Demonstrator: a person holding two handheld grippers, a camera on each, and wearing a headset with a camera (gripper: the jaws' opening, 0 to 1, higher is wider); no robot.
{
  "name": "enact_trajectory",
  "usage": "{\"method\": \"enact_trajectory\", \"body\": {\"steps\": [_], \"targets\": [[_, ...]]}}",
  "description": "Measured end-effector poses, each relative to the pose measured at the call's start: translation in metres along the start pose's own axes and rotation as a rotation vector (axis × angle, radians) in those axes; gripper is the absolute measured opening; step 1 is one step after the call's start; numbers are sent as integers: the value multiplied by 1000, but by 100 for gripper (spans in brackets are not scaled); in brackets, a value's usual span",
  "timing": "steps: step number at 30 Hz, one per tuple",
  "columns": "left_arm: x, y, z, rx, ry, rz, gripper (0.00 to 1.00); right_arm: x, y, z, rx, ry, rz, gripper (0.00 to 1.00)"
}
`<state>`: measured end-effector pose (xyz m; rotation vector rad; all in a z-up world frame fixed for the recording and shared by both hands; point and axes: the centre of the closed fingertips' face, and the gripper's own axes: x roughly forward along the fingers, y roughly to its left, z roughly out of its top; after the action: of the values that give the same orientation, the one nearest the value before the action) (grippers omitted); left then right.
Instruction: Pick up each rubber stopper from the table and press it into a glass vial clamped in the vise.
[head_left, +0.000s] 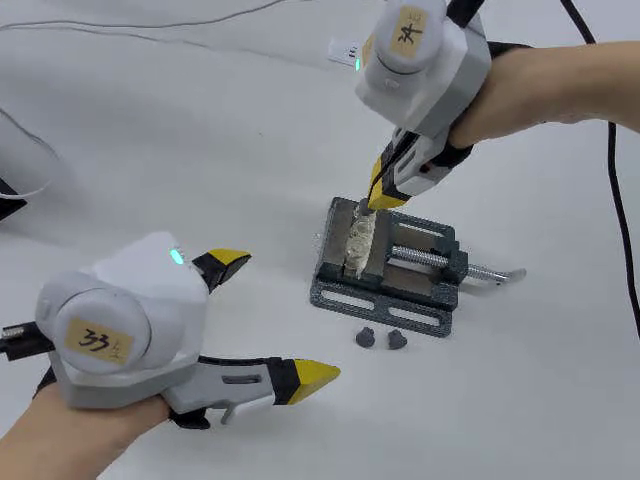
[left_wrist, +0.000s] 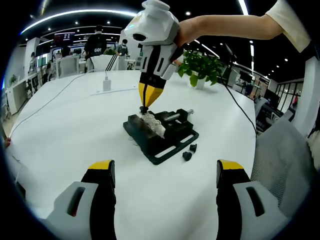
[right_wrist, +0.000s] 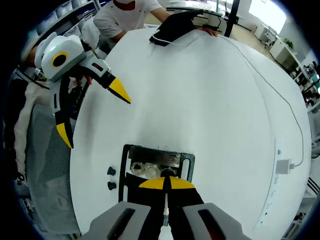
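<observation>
The white desk (head_left: 200, 150) spreads across the head view. At its lower left, the left hand-held gripper (head_left: 285, 315) hovers over bare desk, its yellow-tipped jaws spread wide and holding nothing. From the upper right, the right hand-held gripper (head_left: 381, 203) points steeply down at the dark vise (head_left: 425, 255), which sits right of centre. This gripper's jaws are pinched narrow on a grey rubber stopper (head_left: 364, 209). The stopper is at the mouth of the vial at the upper end of the row, and I cannot tell whether it is seated. The glass vials (head_left: 358, 242) stand clamped in a row in the vise. Two loose stoppers (head_left: 366, 338) lie side by side on the desk just below the vise's base, not touching it.
</observation>
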<state>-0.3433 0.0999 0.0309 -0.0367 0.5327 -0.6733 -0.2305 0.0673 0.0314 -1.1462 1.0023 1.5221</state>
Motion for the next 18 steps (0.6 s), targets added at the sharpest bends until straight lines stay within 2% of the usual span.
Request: {"method": "enact_trajectory", "body": {"steps": [6,12,18], "targets": [[2,-1,0,4,3,-8,82,-2,-5,3,33,-36,-2,0],[3,-1,-1,5,7,-11,82,4,-2,2,36,-25,9,0],[4,0,-3,2,11,-12,82,1,0,4,60,-36,20,0]]}}
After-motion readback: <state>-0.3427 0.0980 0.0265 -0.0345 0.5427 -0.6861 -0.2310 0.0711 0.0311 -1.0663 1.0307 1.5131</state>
